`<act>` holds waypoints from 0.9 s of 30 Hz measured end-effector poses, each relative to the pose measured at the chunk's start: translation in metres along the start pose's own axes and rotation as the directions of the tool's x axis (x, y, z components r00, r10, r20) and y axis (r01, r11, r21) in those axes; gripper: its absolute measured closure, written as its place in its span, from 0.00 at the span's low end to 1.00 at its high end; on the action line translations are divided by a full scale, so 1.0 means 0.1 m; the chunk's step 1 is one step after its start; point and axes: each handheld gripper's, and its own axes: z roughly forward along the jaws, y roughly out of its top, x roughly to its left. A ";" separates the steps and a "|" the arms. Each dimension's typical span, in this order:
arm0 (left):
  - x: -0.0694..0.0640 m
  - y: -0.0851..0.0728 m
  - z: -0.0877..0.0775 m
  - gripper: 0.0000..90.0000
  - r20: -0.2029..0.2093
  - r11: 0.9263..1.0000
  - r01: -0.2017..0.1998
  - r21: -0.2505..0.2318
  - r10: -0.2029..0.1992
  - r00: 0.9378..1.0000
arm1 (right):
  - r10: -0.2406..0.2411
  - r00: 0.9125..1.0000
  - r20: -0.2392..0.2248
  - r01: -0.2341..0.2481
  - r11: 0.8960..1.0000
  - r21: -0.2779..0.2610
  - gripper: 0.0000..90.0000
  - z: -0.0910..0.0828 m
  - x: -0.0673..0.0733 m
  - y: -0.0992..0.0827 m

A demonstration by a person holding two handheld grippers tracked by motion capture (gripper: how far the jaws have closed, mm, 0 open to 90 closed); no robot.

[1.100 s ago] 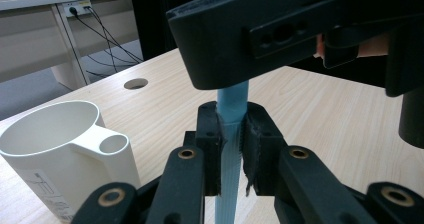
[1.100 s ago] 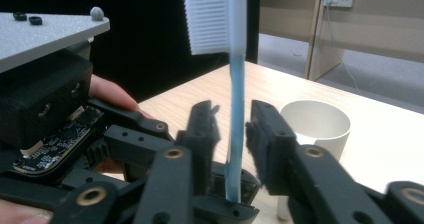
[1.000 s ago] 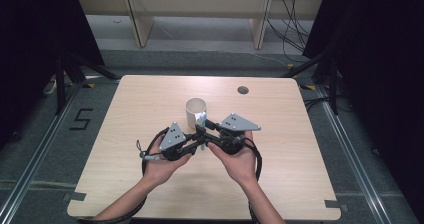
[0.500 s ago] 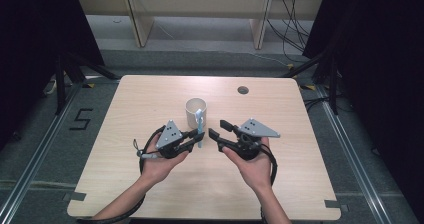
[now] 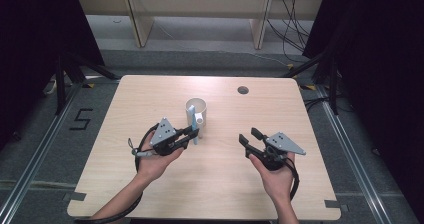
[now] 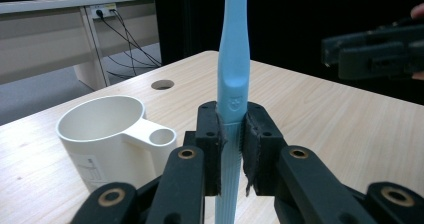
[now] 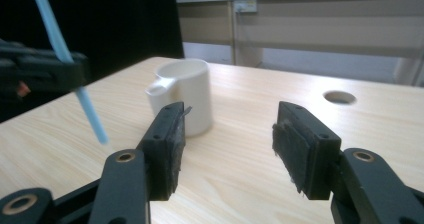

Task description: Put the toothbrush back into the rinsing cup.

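The left gripper [image 5: 193, 132] has its jaws clamped on the light-blue toothbrush [image 6: 232, 91], gripping it low on the ribbed handle, so the long stem rises up past the pads in the left gripper view. Seen from above, the toothbrush [image 5: 194, 129] stands close to upright, tipped a little, with its upper end just in front of the cream mug [image 5: 196, 113]. That mug sits just beyond the left fingertips, handle turned toward them, mouth open to the top. So the relation that counts: the mug's opening lies ahead of and a touch to one side of the clamped brush, and the brush's long axis already runs nearly the way the mug stands. A short carry forward and a drop would do it, by my reading.

Over on the other side, the right gripper [image 5: 249, 139] is well apart from both, jaws spread wide with nothing between them; they have just been opening. The mug [image 7: 185, 101] shows beyond its left jaw. The left hand is plainly the nearer one.
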 end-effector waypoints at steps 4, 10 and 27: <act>0.08 0.03 0.00 0.87 -0.019 1.000 0.007 -0.015 -0.007 1.000 | -0.013 0.998 0.067 0.011 1.000 0.022 0.52 -0.07 -0.17 -0.18; 0.09 0.04 0.02 0.87 -0.037 1.000 0.011 -0.028 -0.012 0.999 | 0.010 0.988 0.152 -0.018 0.999 0.047 0.53 -0.12 -0.27 -0.37; 0.18 0.09 0.10 0.87 -0.065 0.996 0.029 -0.083 -0.035 0.997 | 0.013 0.974 0.226 -0.018 1.000 0.020 0.54 -0.22 -0.33 -0.50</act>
